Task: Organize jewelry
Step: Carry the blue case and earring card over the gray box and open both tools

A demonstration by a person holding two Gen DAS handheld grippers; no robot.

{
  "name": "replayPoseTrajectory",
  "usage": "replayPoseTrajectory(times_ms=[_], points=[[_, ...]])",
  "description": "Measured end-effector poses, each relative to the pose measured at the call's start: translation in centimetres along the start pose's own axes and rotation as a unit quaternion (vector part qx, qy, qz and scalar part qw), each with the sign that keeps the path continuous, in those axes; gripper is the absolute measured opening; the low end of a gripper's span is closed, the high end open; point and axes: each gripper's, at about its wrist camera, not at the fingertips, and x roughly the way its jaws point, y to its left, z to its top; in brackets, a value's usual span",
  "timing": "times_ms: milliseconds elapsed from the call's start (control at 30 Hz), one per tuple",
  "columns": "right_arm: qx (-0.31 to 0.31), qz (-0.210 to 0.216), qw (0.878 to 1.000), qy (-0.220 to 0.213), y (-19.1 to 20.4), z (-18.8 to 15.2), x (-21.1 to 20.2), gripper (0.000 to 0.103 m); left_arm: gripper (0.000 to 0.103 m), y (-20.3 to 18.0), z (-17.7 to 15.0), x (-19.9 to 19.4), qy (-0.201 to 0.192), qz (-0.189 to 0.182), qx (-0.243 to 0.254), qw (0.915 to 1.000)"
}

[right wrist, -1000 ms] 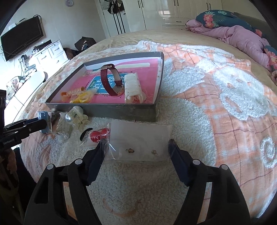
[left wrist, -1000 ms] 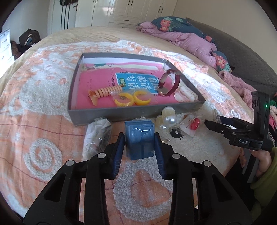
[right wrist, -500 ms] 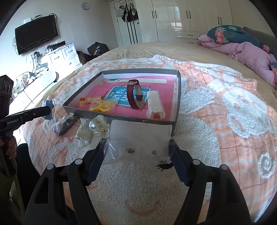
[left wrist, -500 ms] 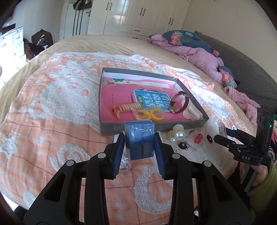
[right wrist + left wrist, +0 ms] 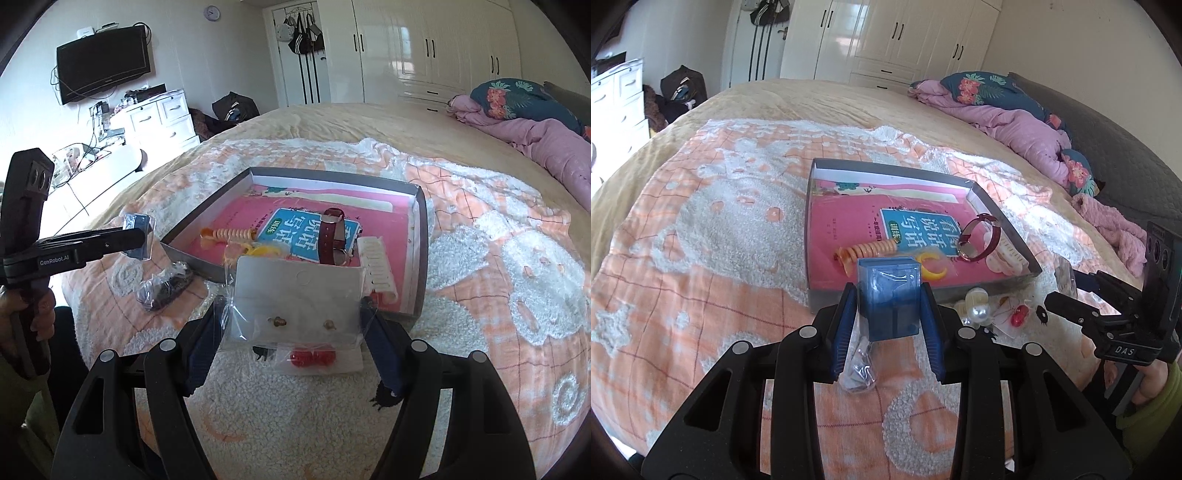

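- Right, the left tongs [image 5: 889, 309] are clamped on a small blue translucent box [image 5: 888, 298], held up off the bed just in front of the grey tray [image 5: 1004, 220].
- Over on the other side, the right tongs [image 5: 293, 322] grip a clear bag with an earring card [image 5: 295, 295], two small studs showing, held near the tray's front edge.
- Inside the tray: a dark red watch [image 5: 979, 238], an orange coil clip [image 5: 868, 251], a yellow ring [image 5: 932, 266] and a white hair clip [image 5: 378, 266], all lying on a pink booklet [image 5: 846, 221].
- Down on the bedspread [image 5: 720, 229] just outside the tray sit pearl pieces [image 5: 977, 308] and red bead earrings [image 5: 313, 357] in a packet.
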Motion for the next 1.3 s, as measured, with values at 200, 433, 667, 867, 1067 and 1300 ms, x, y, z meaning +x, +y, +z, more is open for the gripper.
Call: replayPoseTrajectory(times_ms=[200, 433, 667, 867, 1067, 1300], points=[[-0.007, 0.000, 1.000, 0.000, 0.0, 1.4, 0.8, 0.071, 0.026, -0.5, 1.1, 0.9, -0.002, -0.002, 0.006, 1.0000], [-0.007, -0.010, 1.000, 0.014, -0.5, 1.9, 2.5, 0.071, 0.026, -0.9, 2.5, 2.2, -0.004, -0.004, 0.010, 0.9999], [0.002, -0.013, 1.000, 0.025, -1.3, 2.7, 4.4, 0.071, 0.026, -0.8, 3.4, 3.4, -0.001, -0.001, 0.013, 0.9999], [-0.006, -0.015, 0.999, 0.037, -1.2, 3.0, 6.2, 0.071, 0.026, -0.6, 3.8, 4.7, 0.007, 0.000, 0.014, 0.9999], [-0.011, -0.019, 0.999, 0.045, -1.0, 3.4, 7.9, 0.071, 0.026, -0.4, 4.2, 5.5, 0.010, 0.001, 0.013, 0.9999], [-0.015, -0.024, 0.999, 0.047, -1.1, 3.7, 9.4, 0.071, 0.026, -0.1, 4.4, 6.4, 0.016, 0.003, 0.012, 0.9998]])
